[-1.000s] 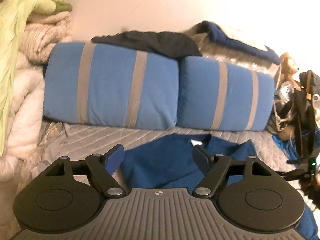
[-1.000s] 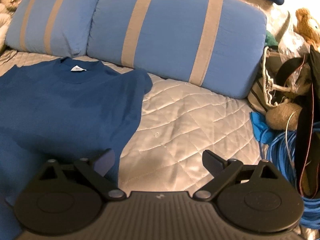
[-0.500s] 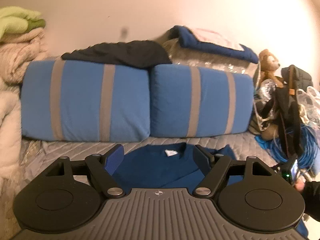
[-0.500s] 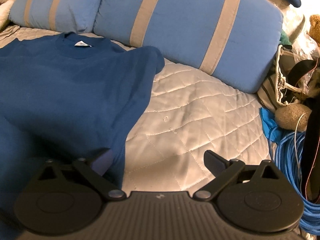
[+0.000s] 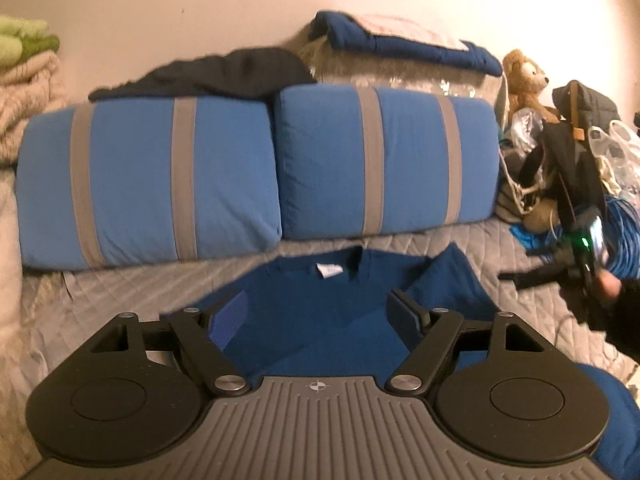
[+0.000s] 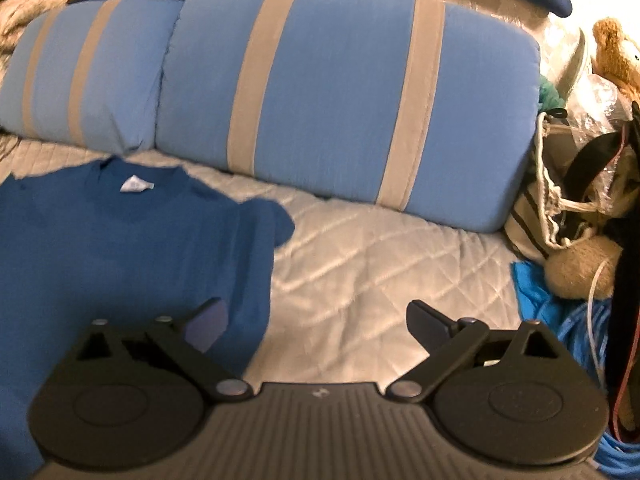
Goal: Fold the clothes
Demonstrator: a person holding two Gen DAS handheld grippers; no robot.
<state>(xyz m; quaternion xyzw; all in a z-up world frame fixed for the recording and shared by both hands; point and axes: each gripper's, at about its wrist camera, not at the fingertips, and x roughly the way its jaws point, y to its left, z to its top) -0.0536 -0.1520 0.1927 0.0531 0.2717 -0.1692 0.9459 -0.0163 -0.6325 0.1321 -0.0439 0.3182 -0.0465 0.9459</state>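
A dark blue T-shirt (image 5: 320, 312) lies flat on the grey quilted bed, collar and white tag toward the pillows. It also shows in the right wrist view (image 6: 120, 248), at the left. My left gripper (image 5: 318, 310) is open and empty, held above the shirt's middle. My right gripper (image 6: 316, 320) is open and empty, over the shirt's right edge and the bare quilt (image 6: 380, 264). The right gripper shows in the left wrist view (image 5: 576, 264) at the far right, blurred.
Two blue pillows with grey stripes (image 5: 256, 176) stand against the wall behind the shirt. A black garment (image 5: 208, 76) and a folded blue blanket (image 5: 404, 40) lie on top. Folded towels (image 5: 24, 72) are stacked left. A teddy bear (image 5: 524, 76), bags and blue cable (image 6: 580, 328) crowd the right.
The left gripper has swung right and tilted down, so the shirt fills more of its view. The right gripper has pulled back and up from the shirt. Both stayed open.
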